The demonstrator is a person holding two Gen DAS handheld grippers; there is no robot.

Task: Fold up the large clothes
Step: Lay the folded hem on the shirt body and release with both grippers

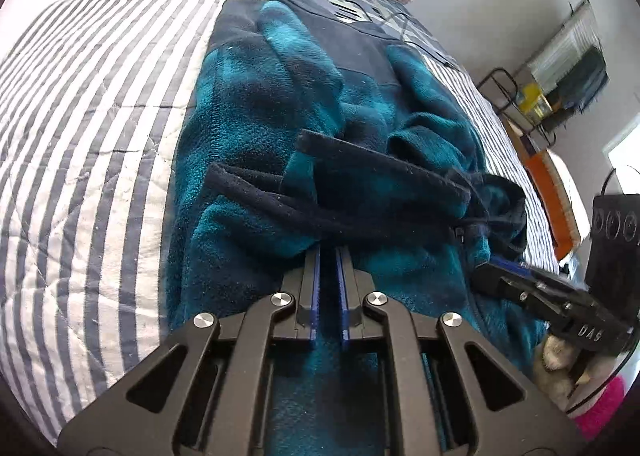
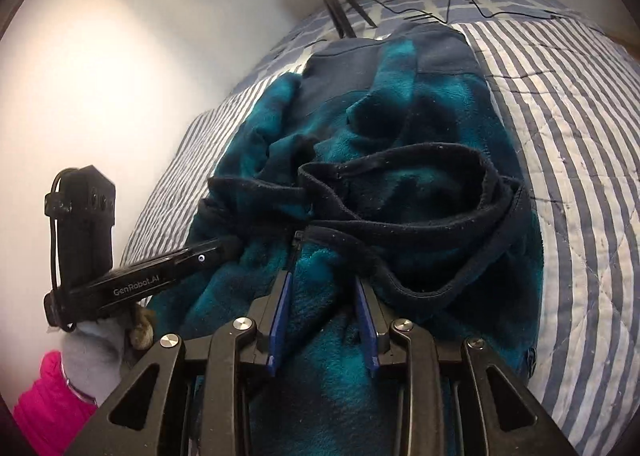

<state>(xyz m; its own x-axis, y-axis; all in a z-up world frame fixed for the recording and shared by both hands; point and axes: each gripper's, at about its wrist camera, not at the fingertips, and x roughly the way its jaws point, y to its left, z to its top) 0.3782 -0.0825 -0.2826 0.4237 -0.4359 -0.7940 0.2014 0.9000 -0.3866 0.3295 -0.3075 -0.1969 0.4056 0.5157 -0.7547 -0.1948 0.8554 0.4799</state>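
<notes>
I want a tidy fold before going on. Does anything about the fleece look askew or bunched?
Yes. The teal fleece jacket lies rumpled on the striped quilt, and its dark collar is twisted into loops near the zipper instead of lying flat. A black cable trails across the bed beyond it.
</notes>
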